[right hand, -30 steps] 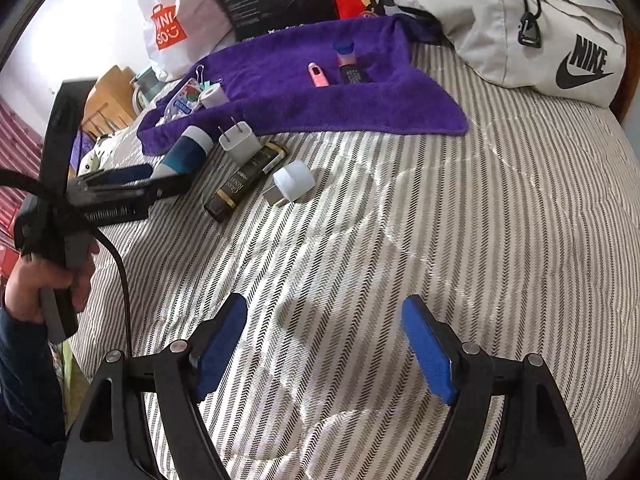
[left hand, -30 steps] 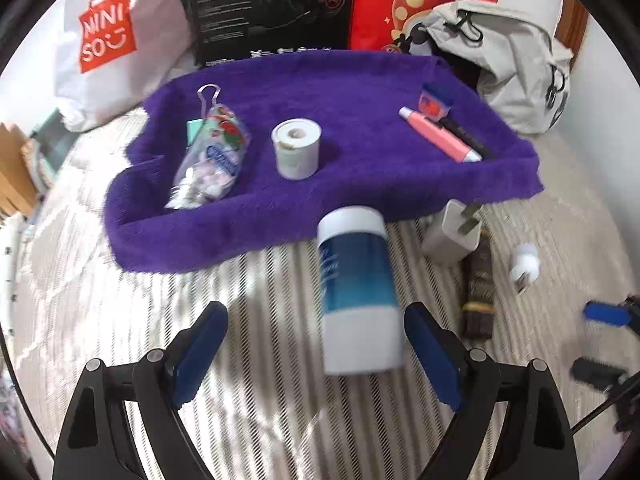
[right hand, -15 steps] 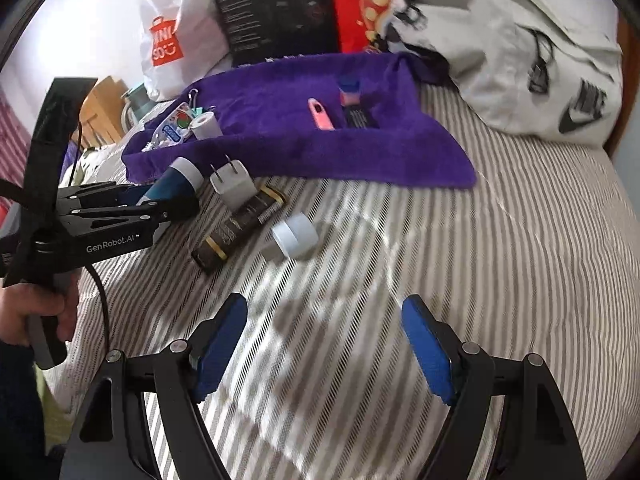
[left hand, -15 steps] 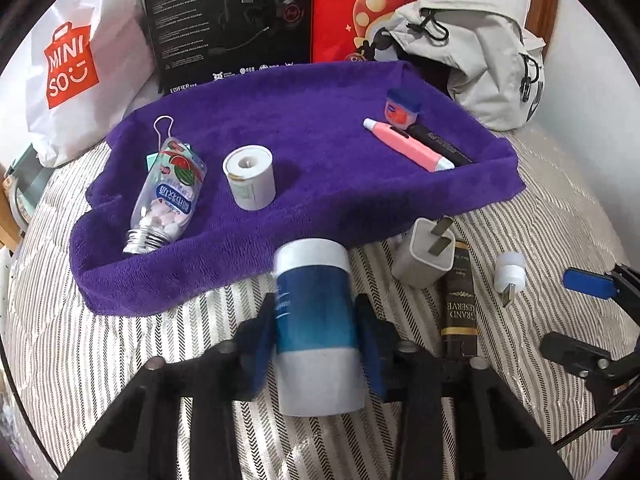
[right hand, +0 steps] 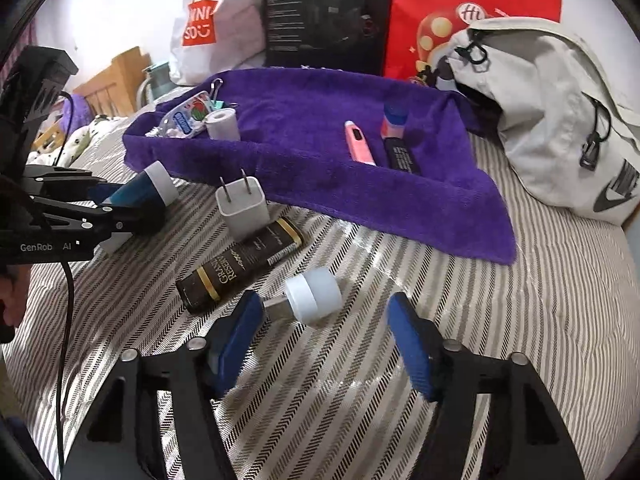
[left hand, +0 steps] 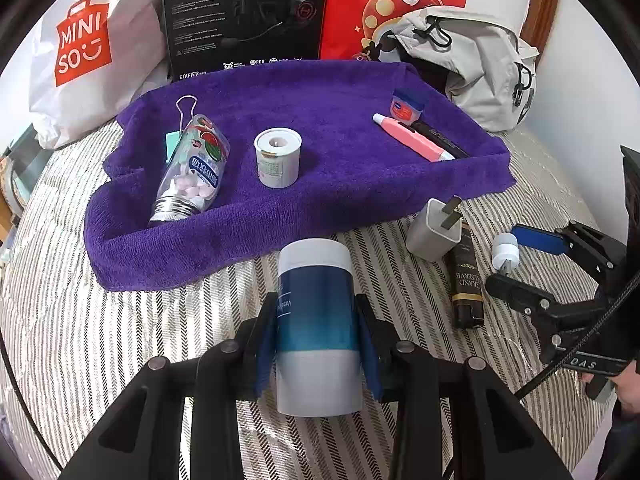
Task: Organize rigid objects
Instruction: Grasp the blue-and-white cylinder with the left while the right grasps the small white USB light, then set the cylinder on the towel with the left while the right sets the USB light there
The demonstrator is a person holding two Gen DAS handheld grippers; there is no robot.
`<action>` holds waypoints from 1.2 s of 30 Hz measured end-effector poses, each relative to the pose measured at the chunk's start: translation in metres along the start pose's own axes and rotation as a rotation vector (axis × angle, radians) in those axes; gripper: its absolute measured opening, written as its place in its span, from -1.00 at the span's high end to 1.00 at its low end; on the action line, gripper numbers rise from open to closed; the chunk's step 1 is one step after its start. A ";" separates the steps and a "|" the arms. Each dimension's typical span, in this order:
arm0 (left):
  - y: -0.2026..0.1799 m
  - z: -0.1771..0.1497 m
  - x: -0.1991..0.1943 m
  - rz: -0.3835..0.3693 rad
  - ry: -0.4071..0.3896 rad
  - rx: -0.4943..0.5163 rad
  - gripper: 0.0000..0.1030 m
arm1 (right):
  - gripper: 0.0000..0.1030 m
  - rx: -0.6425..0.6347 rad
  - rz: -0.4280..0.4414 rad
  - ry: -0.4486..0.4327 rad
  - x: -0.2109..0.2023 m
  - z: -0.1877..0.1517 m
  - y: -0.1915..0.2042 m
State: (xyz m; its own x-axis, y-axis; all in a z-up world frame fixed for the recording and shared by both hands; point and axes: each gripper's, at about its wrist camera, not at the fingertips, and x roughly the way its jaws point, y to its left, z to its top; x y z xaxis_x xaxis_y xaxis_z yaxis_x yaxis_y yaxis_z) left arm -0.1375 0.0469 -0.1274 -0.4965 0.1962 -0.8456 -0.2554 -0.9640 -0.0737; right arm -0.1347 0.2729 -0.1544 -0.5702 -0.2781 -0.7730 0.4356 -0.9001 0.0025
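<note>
Since a second ago the left gripper (left hand: 318,332) has gone from wide open to clamped on the blue-and-white tube (left hand: 316,320), and the right gripper (right hand: 324,324) has come in from bare bedding to straddle the small white USB plug (right hand: 310,294). Its blue pads stand apart, released, the left pad just beside the plug's metal tip; whether it touches I cannot tell. The tube lies on the striped bedspread (left hand: 100,340) just in front of the purple towel (left hand: 320,192).

Only the left wrist view shows the candy bottle (left hand: 192,172) and white roll (left hand: 278,158) clearly, lying on the towel's left part. The right wrist view shows what the other hides: the white charger (right hand: 242,206) leaning on the dark box (right hand: 240,264), and the tube's white cap pointing at the towel's edge. Both views show the pink pen (right hand: 360,144) on the towel's right side.
</note>
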 end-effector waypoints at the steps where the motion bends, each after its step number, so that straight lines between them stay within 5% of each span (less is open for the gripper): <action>1: -0.001 0.000 0.000 0.001 -0.001 0.000 0.33 | -0.14 -0.011 0.009 -0.001 0.000 0.001 0.001; 6: 0.001 -0.002 0.000 -0.004 -0.004 0.005 0.33 | 0.30 -0.038 0.042 0.005 0.000 0.006 0.005; 36: 0.048 0.024 -0.039 -0.050 -0.076 -0.095 0.33 | 0.30 0.046 0.137 0.002 -0.021 0.040 -0.003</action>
State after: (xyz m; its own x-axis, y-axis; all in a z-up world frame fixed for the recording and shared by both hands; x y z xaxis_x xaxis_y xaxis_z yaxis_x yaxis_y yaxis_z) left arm -0.1504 -0.0030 -0.0851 -0.5479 0.2539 -0.7971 -0.2031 -0.9647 -0.1677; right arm -0.1518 0.2677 -0.1130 -0.5059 -0.3991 -0.7647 0.4771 -0.8680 0.1374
